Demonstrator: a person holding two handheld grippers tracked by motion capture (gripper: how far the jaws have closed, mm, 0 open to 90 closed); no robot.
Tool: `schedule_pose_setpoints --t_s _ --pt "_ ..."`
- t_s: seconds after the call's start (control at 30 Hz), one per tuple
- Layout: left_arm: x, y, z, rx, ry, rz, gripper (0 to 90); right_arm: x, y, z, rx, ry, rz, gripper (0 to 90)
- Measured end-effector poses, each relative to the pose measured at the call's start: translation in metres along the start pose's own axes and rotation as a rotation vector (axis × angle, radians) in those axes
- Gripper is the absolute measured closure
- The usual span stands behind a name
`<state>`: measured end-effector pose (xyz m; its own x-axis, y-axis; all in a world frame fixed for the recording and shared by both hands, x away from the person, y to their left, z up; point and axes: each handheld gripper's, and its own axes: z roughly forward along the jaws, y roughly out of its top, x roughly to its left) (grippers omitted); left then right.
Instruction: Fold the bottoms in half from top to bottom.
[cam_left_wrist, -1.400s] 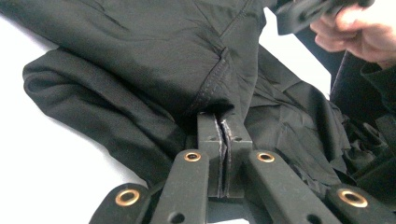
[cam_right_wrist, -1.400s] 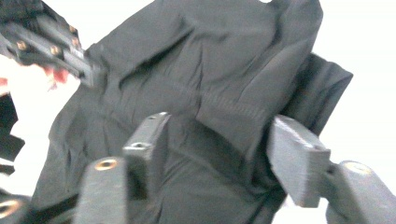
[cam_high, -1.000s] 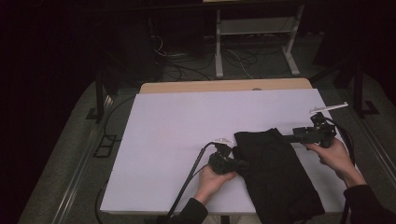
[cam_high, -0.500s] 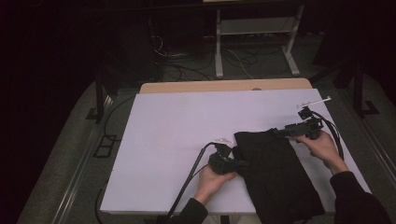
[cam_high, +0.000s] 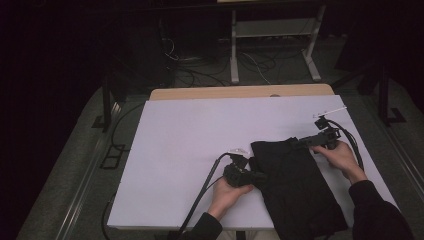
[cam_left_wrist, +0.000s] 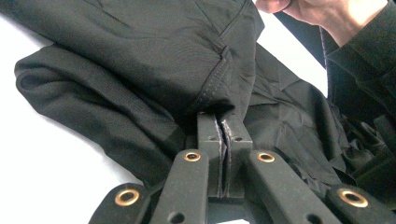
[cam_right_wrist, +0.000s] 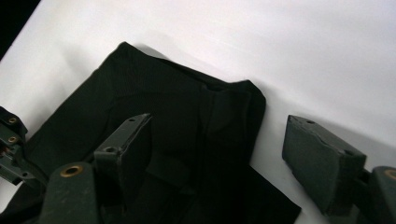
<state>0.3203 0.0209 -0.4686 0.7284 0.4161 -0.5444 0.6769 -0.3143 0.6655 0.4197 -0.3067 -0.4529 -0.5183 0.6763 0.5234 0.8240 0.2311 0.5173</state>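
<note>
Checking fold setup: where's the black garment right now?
High view: black garment lies on the white table's near-right part, between the left gripper and right gripper.

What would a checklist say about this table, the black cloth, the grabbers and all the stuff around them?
Surface: white table, with a wooden edge at its far side.
Job's things: black garment, folded, lying at the near right and hanging over the near edge.
Clutter: nothing seen.
Grippers: left gripper shut on the garment's left edge, cloth pinched between its fingers. Right gripper open over the garment's far right corner, its jaws just closing, not yet pressing the cloth.
Cables: one black cable trails from the left gripper over the near edge; another loops behind the right gripper.
Surroundings: dark room, white frame legs and floor cables beyond the table.
</note>
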Motion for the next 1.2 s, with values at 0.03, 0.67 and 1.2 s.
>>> schedule_pose_setpoints --t_s 0.03,0.67,1.2 --pt "0.000 0.000 0.000 0.001 -0.001 0.003 87.2 0.000 0.000 0.000 -0.002 0.007 0.002 24.9" --pt "0.000 -0.001 0.003 -0.001 -0.006 0.002 87.2 -0.002 0.003 0.009 -0.010 0.096 0.087 81.5" --pt "-0.002 -0.001 0.002 -0.008 -0.010 0.007 87.2 0.021 0.005 -0.010 -0.087 0.127 0.061 82.0"
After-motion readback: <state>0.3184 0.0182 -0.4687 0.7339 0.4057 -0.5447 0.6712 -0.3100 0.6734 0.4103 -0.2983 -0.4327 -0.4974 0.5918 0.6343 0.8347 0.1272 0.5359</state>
